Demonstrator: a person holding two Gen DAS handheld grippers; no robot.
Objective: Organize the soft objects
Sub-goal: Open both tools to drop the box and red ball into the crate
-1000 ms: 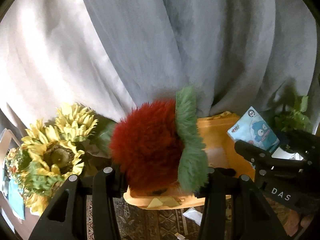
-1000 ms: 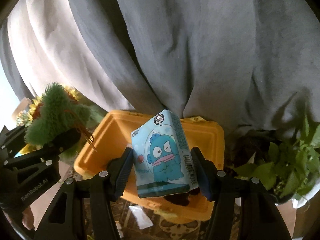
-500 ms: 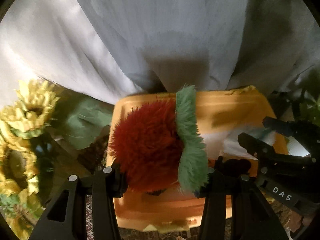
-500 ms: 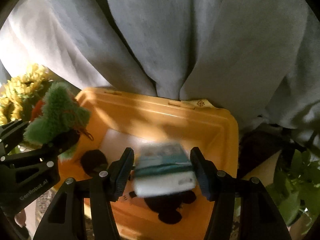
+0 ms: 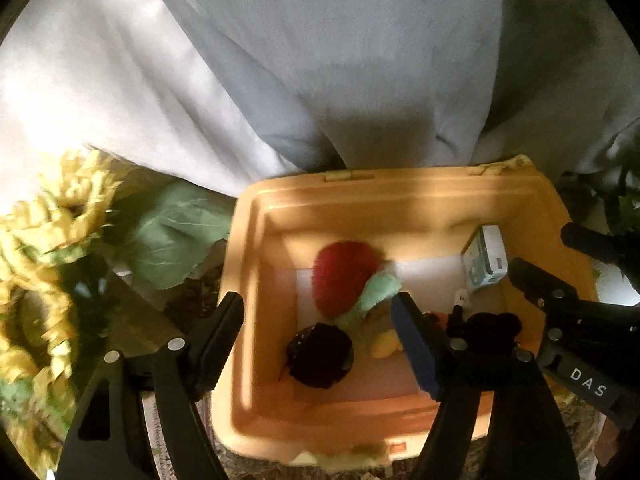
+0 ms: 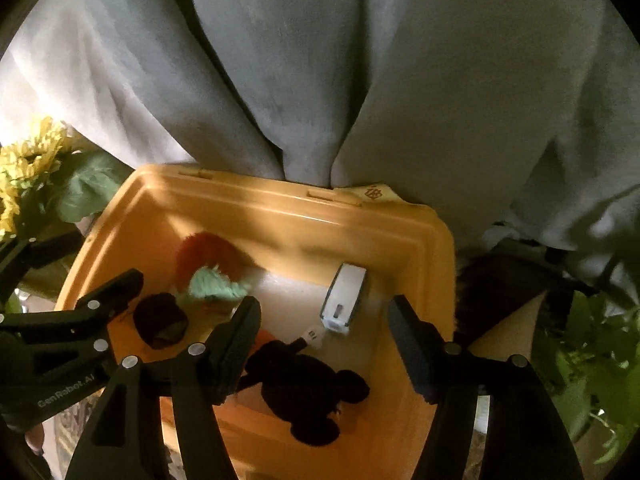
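Both grippers, left and right, hang spread and empty over the orange bin; inside lie the furry strawberry toy and, seemingly, a tissue pack.

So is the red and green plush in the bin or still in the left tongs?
In the bin. The red and green plush lies on the orange bin floor, and the left tongs are open and empty above it.

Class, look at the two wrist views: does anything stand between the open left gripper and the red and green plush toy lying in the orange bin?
Nothing visible does. The left gripper hangs open above the orange bin, and the plush toy lies uncovered on the bin floor. A dark round toy sits beside it, nearer the camera, not over it.
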